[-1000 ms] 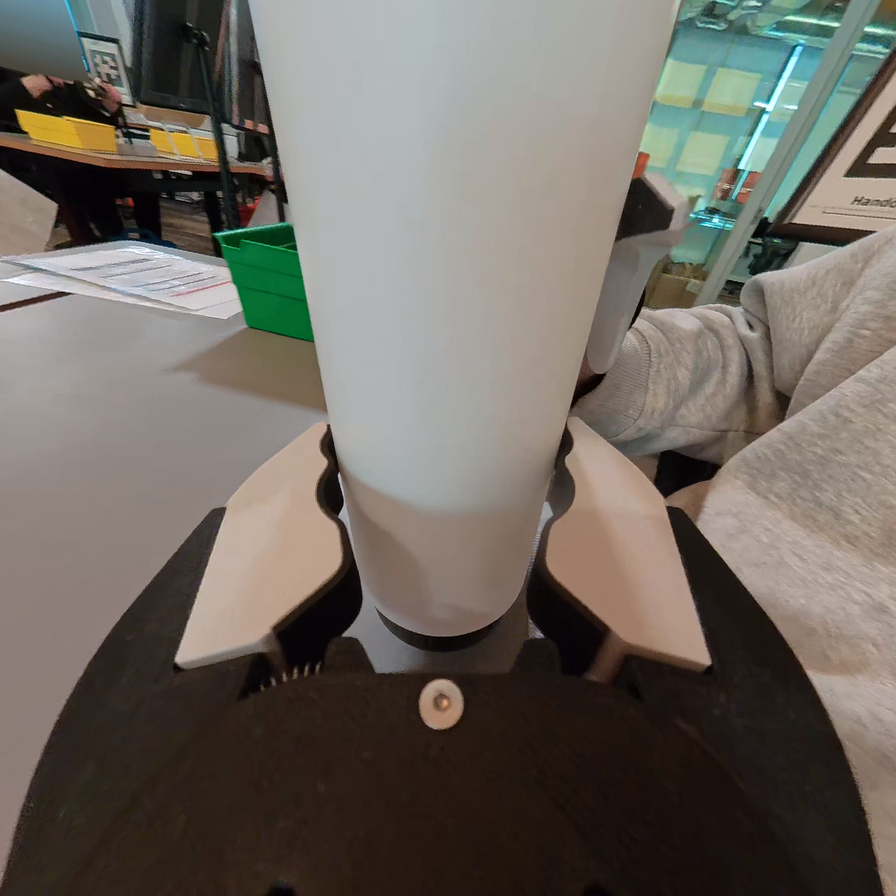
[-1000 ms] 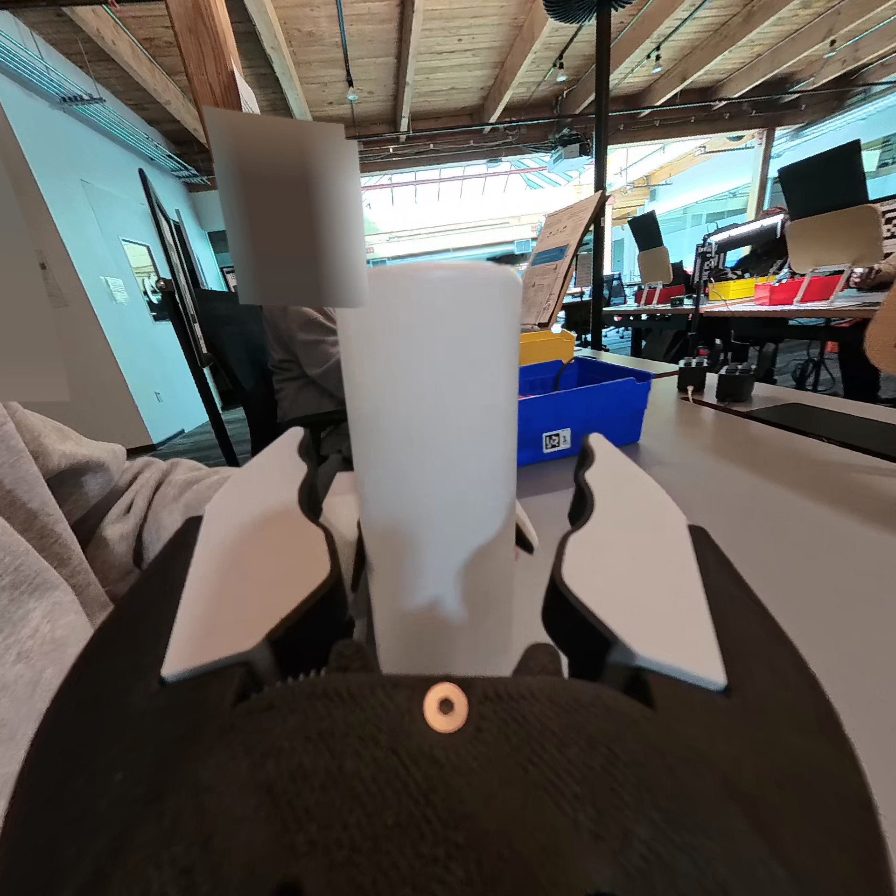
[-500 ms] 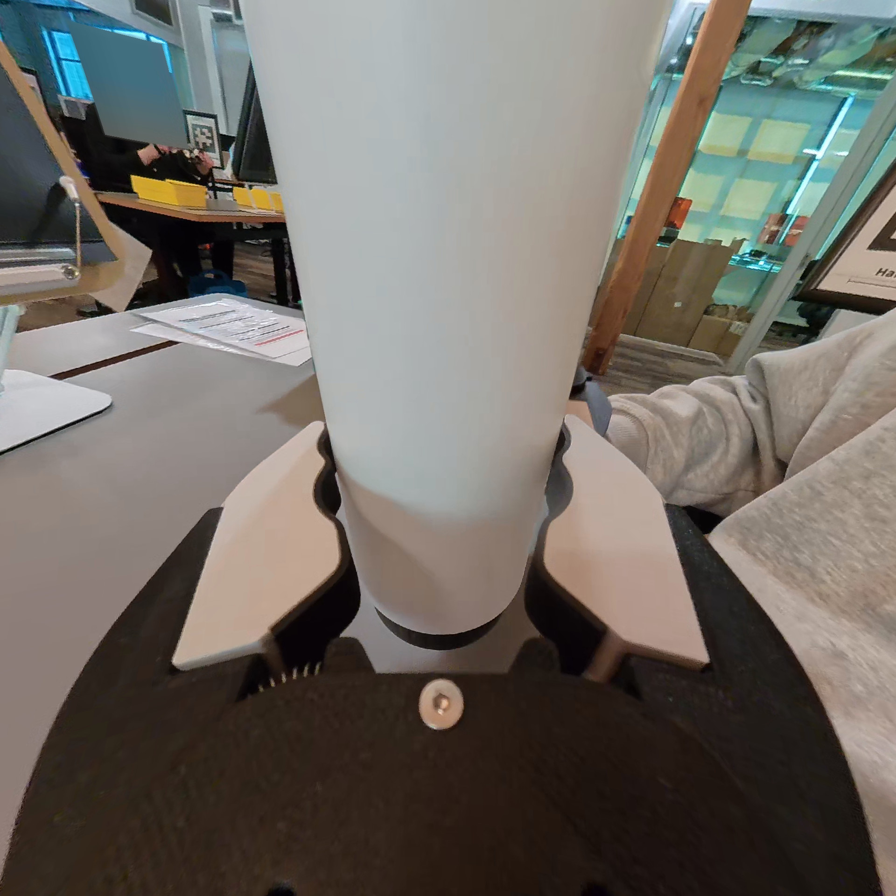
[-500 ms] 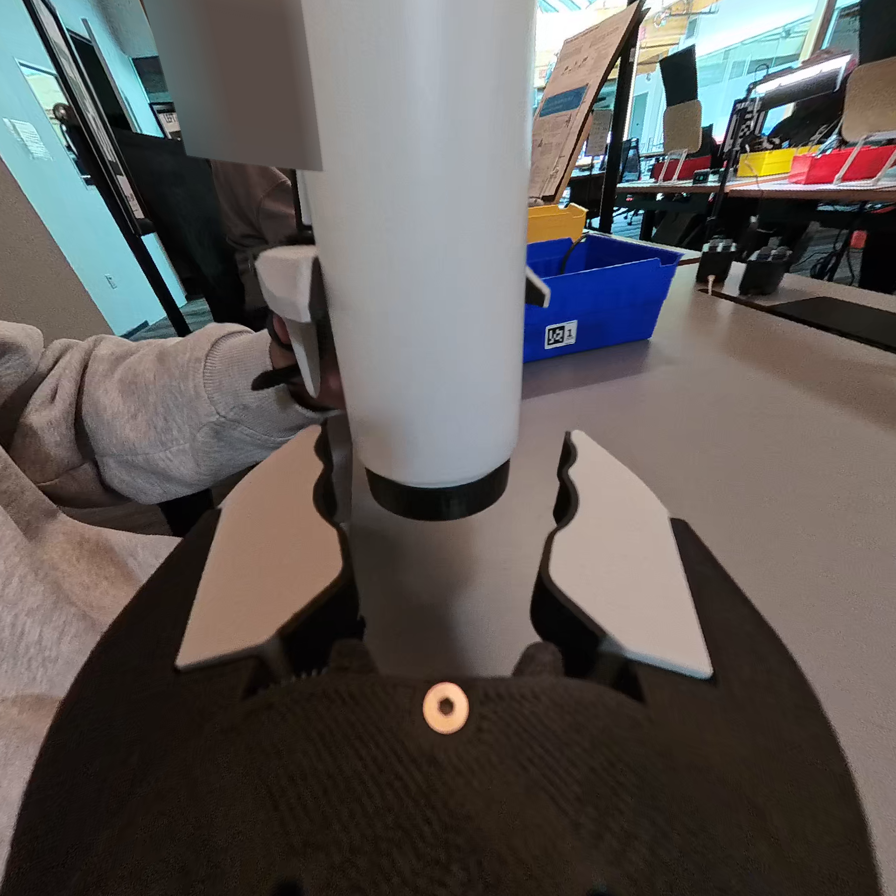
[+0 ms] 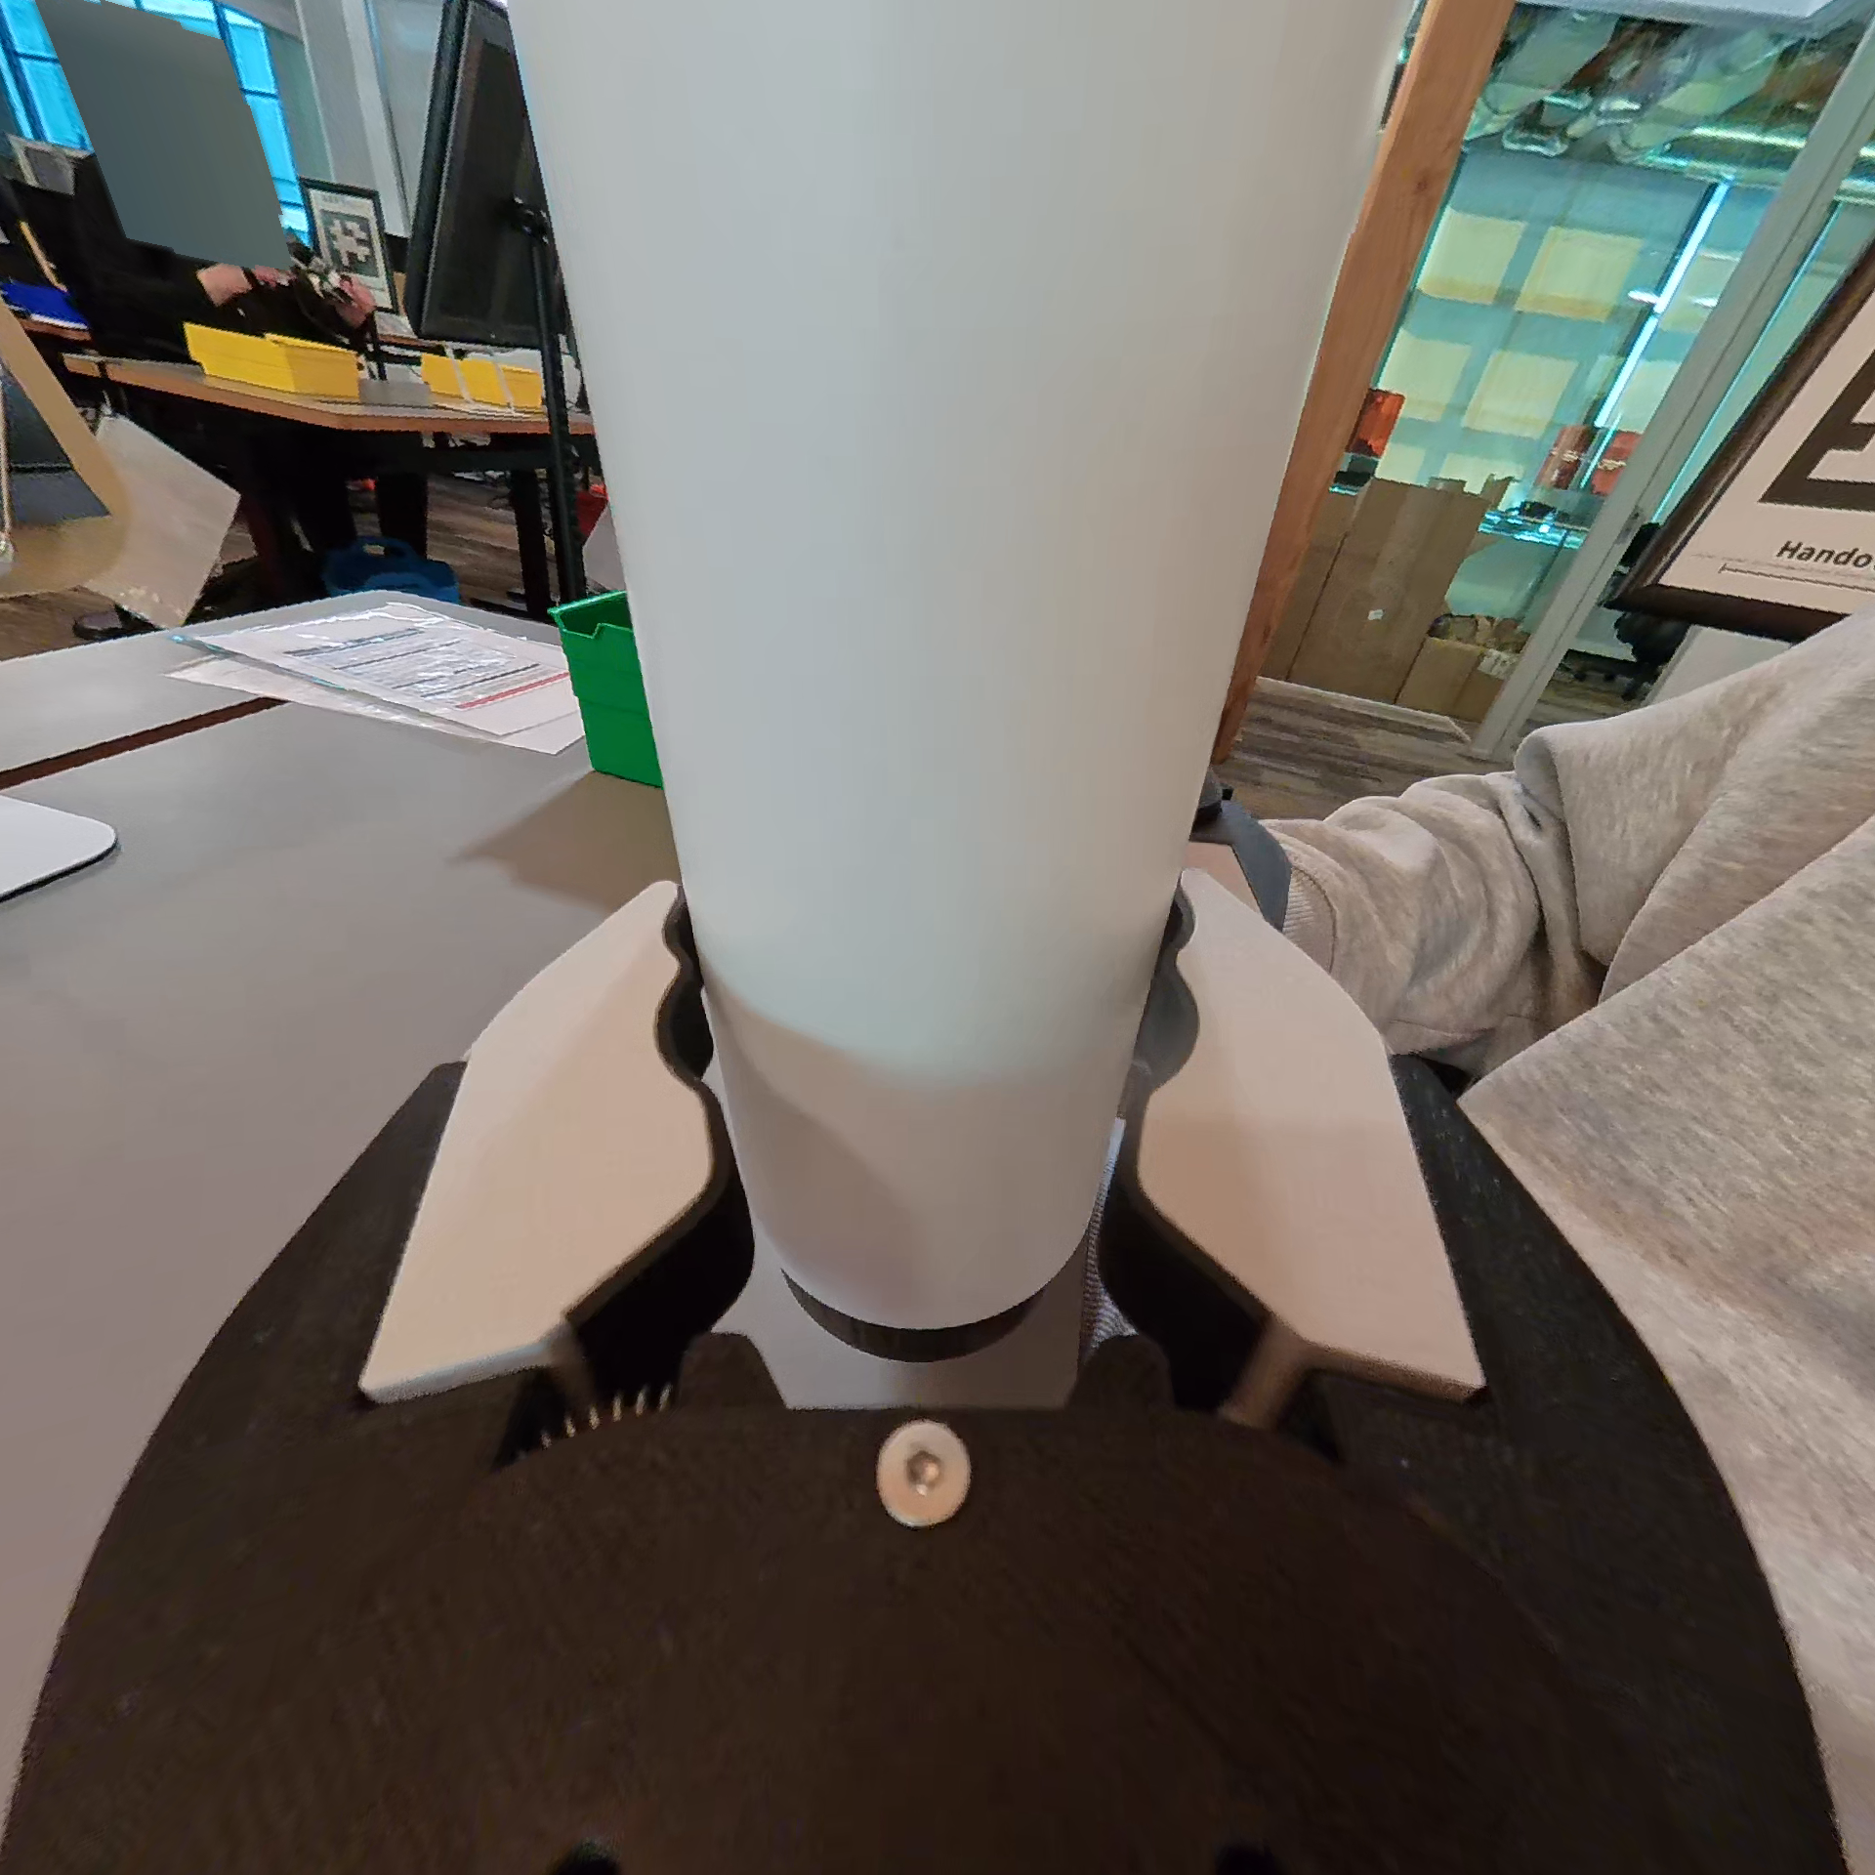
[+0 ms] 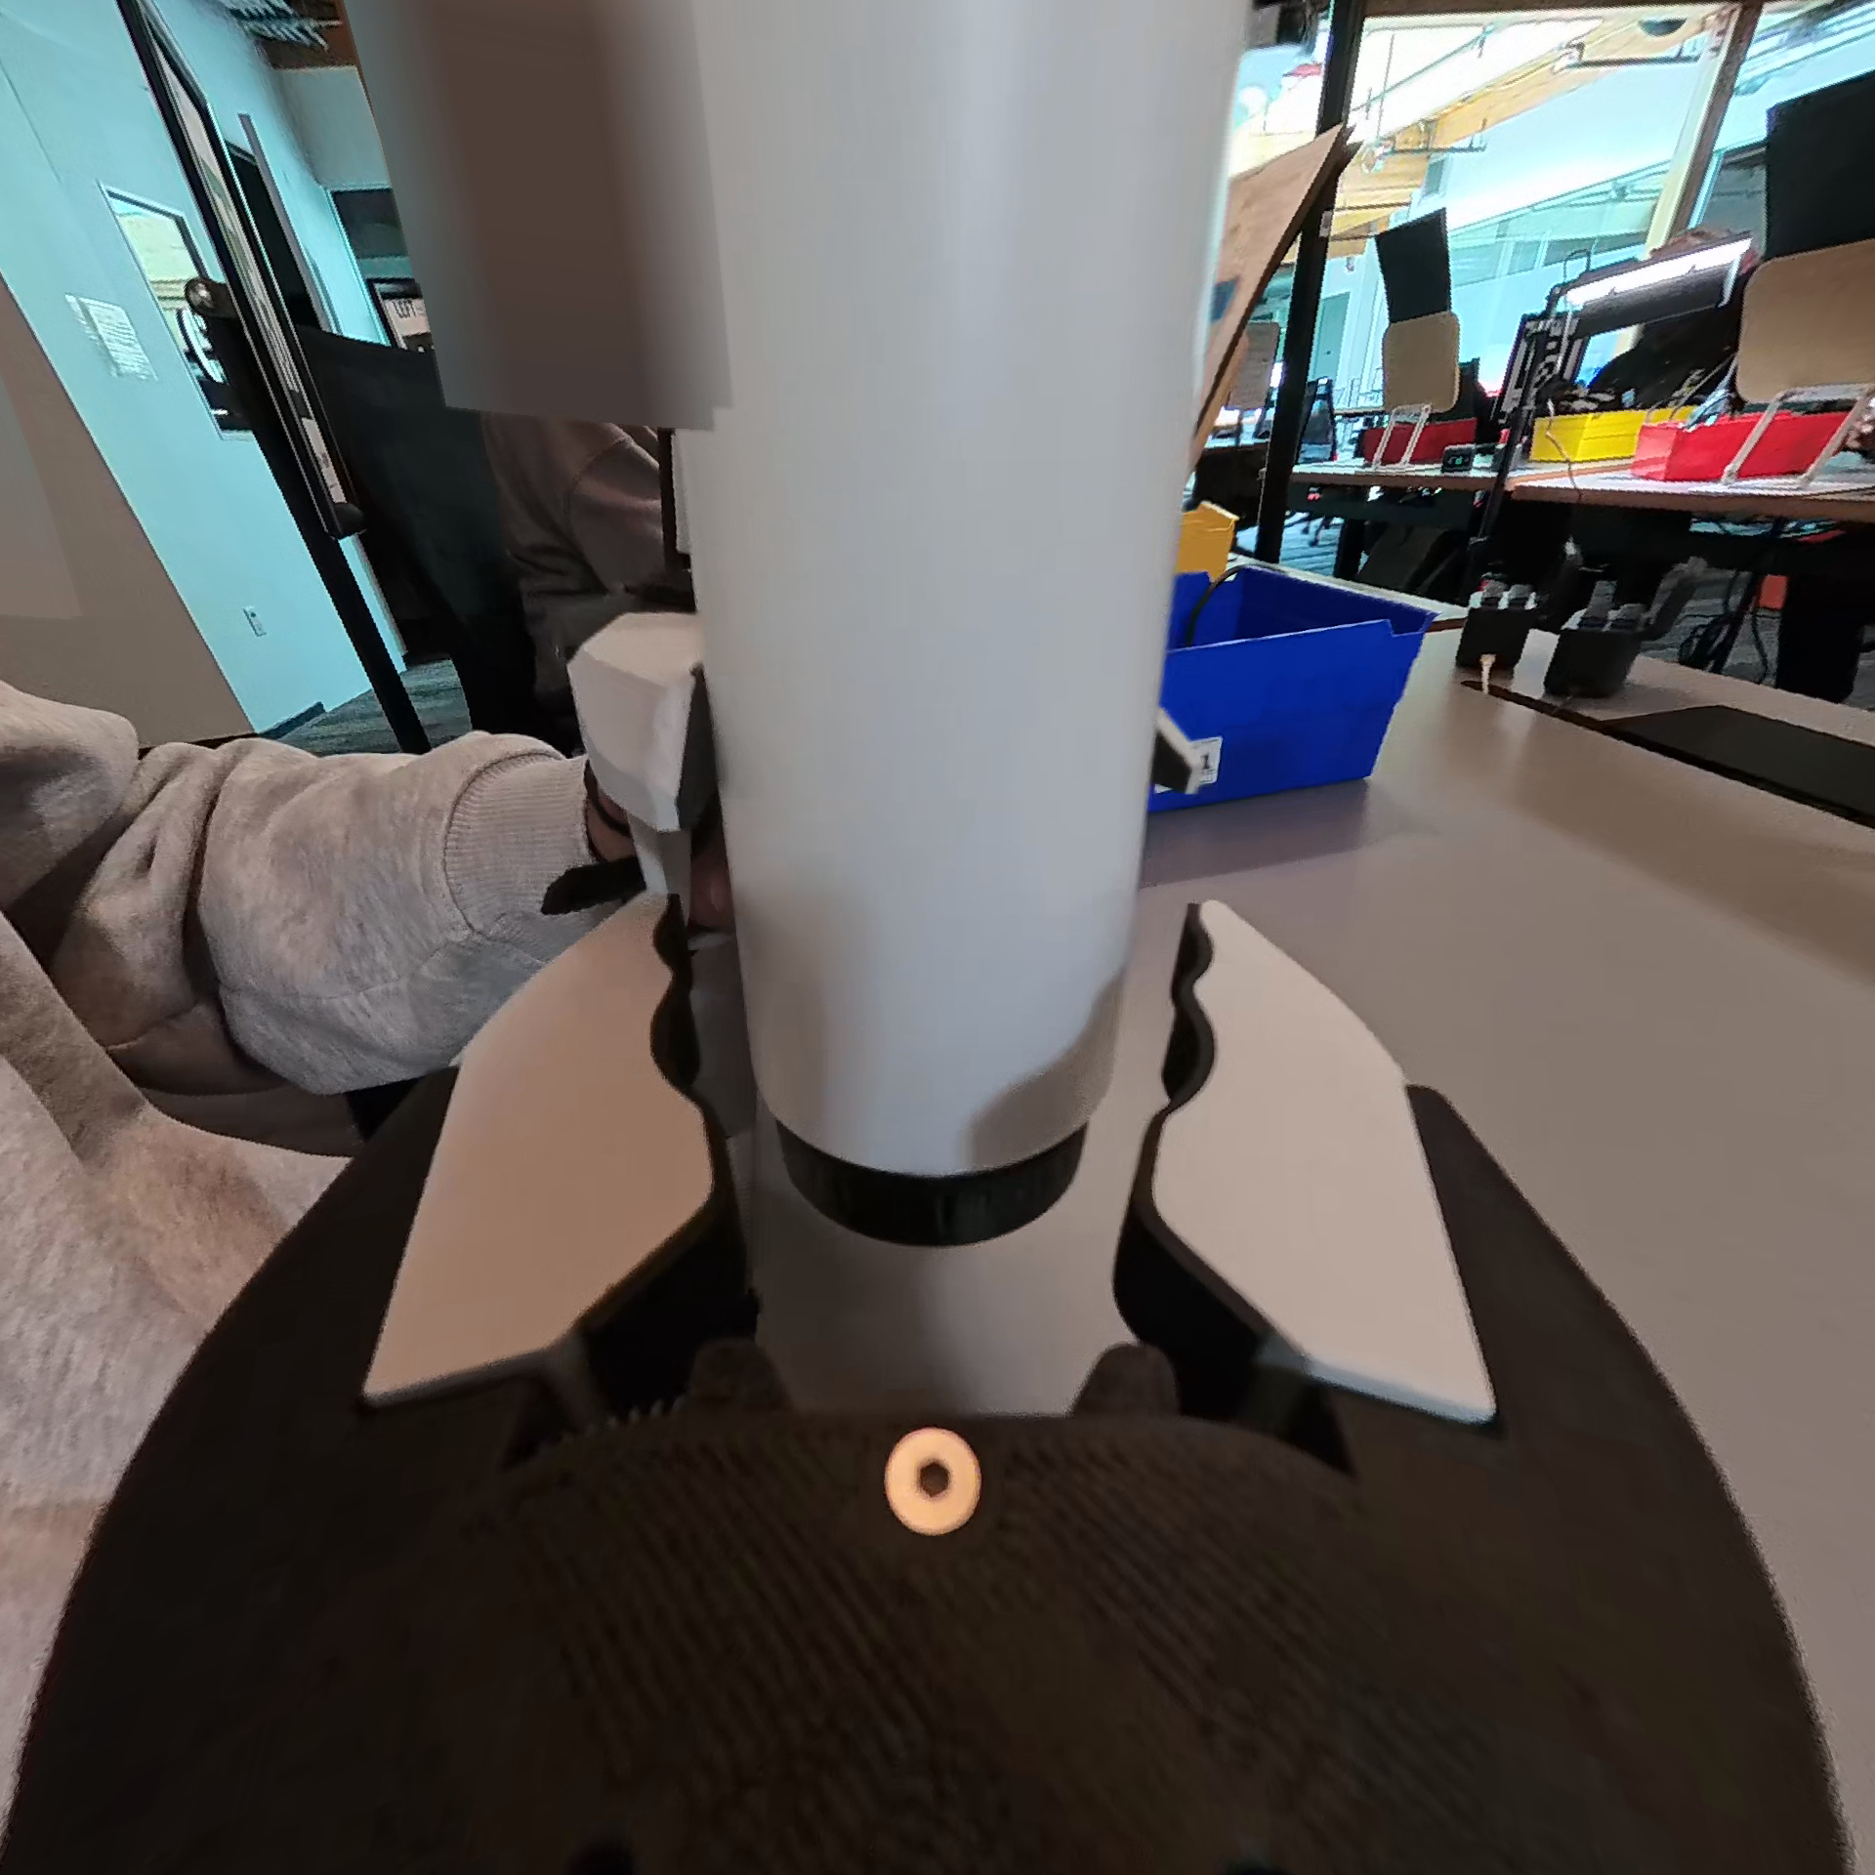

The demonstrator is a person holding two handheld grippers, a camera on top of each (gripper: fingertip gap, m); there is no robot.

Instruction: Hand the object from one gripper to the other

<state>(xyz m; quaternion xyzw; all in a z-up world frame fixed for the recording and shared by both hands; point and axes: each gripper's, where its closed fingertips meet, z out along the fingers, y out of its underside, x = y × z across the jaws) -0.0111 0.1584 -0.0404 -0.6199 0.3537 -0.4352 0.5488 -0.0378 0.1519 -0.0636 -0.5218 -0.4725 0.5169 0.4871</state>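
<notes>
A tall white bottle (image 5: 933,507) with a black cap (image 5: 913,1334) at its lower end is held upright above the grey table (image 5: 254,964). My left gripper (image 5: 928,903) is shut on the bottle's lower part, both fingers pressed on its sides. In the right wrist view the bottle (image 6: 944,507) hangs cap-down between the fingers of my right gripper (image 6: 933,913). That gripper is open, with a gap on the right side. The left gripper's fingers (image 6: 639,731) clamp the bottle higher up in that view.
A blue bin (image 6: 1289,690) stands on the table behind the bottle, with black blocks (image 6: 1593,649) further right. A green bin (image 5: 609,690) and laminated papers (image 5: 406,660) lie at the far side. Grey sleeves (image 5: 1522,913) sit close by. The grippers are tip to tip, or close to it.
The bottle's capped end has come down deeper between the open right fingers. The left gripper keeps its hold and has turned slightly, shifting the background.
</notes>
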